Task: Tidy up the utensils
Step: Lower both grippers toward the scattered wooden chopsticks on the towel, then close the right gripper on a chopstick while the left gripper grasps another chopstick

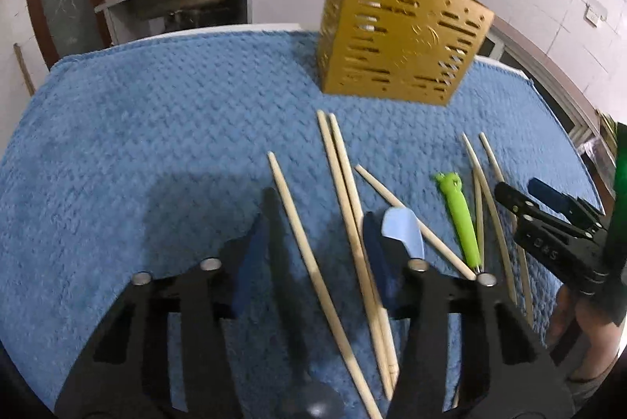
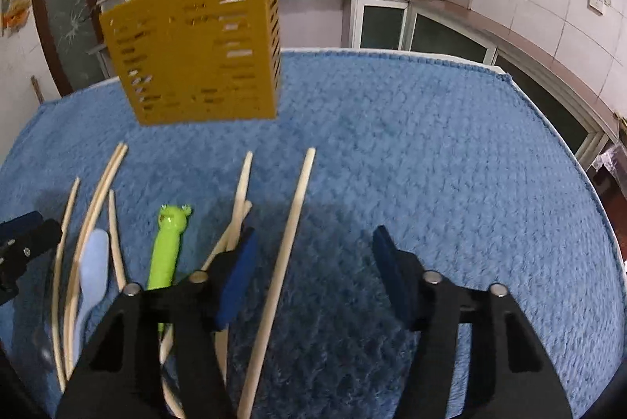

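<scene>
Chopsticks, pale wooden (image 1: 345, 207), lie scattered lower centre on blue towel-covered table (image 1: 156, 129); both hand-held grippers (image 1: 313, 235) (image 2: 313, 254) spread, empty, straddling one each for pickup.

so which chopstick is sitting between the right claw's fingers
The lone chopstick farthest from the green frog-handled utensil, running straight between the right claw fingers. The others lie crossed or paired beyond the claw's left finger, nearer the yellow holder.
</scene>
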Tool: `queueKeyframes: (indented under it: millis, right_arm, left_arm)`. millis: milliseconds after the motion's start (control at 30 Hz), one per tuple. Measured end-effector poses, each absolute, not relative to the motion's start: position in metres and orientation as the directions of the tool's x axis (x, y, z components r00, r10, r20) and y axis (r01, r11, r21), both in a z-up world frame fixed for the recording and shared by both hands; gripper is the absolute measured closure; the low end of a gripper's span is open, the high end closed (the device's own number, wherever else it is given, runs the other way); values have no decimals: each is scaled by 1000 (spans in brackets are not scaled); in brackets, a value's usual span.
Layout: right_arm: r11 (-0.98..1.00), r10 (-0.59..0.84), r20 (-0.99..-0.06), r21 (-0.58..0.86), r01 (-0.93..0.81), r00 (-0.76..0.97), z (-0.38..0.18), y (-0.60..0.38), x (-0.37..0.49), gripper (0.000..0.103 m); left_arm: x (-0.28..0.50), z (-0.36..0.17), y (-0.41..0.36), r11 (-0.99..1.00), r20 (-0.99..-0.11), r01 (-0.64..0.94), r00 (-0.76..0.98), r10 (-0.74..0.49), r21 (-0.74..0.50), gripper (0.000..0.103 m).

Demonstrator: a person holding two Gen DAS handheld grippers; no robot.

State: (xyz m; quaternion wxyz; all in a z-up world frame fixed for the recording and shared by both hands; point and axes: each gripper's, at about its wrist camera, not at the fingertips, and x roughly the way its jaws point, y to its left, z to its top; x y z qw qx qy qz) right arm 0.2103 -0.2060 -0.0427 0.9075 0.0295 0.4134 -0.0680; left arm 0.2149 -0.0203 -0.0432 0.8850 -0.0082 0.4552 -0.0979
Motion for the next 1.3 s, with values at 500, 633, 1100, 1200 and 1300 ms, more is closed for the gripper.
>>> queueKeyframes:
  millis: [500,633,1100,1200,1300]
  right_arm:
    - [995,-50,-789,16,101,612,-44,-201,209,82]
    - [993,-34,-799,40,109,601,-45,-203,210,82]
    - [989,5,-809,91,117,588,-43,-209,221,96]
    - [985,29,-805,124,121,592,-42,-214,221,97]
    - [982,37,-795,140,124,606,-39,-218,219,97]
  left_arm:
    - [229,-64,-22,984,-864,136,474,-169,-117,85]
    - [236,-65,-23,985,-867,130,471,-162,-114,85]
    - [241,-62,-28,989,-860,130,494,-127,-71,96]
    - [241,-62,-23,987,-857,130,494,-146,-93,97]
    - [240,-61,-20,984,-853,135,495,-169,-117,98]
